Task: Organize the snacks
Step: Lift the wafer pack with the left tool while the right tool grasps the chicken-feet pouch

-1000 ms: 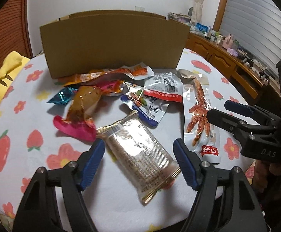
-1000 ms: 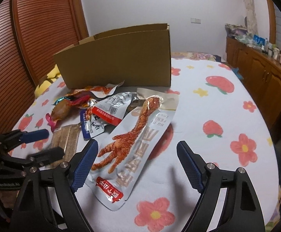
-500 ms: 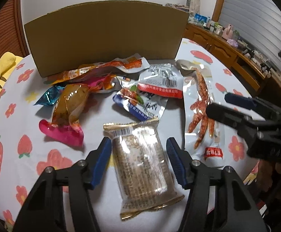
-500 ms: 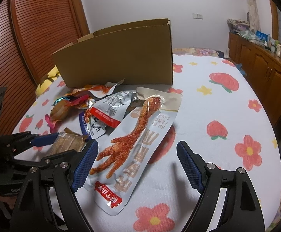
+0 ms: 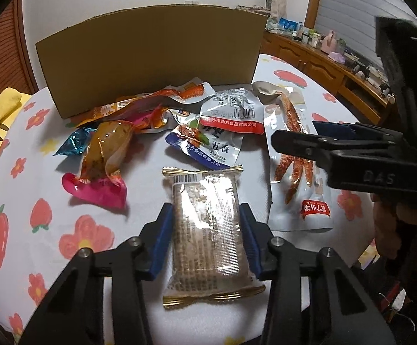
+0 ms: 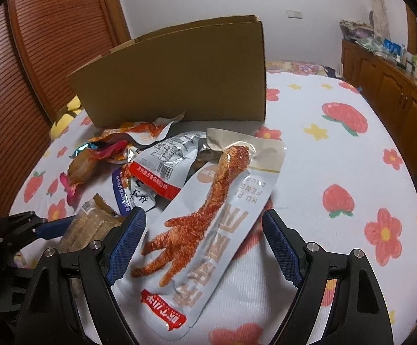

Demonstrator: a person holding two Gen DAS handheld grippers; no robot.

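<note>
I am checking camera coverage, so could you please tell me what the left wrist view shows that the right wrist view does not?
Only left wrist: the left gripper shut on the clear gold-edged cracker packet.

Only right wrist: the open right gripper straddling the grey chicken-foot pouch.

Both: the brown cardboard box and the fruit-print tablecloth.

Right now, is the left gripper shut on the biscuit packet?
Shut: both blue fingers of the left gripper press the biscuit packet sides.
</note>
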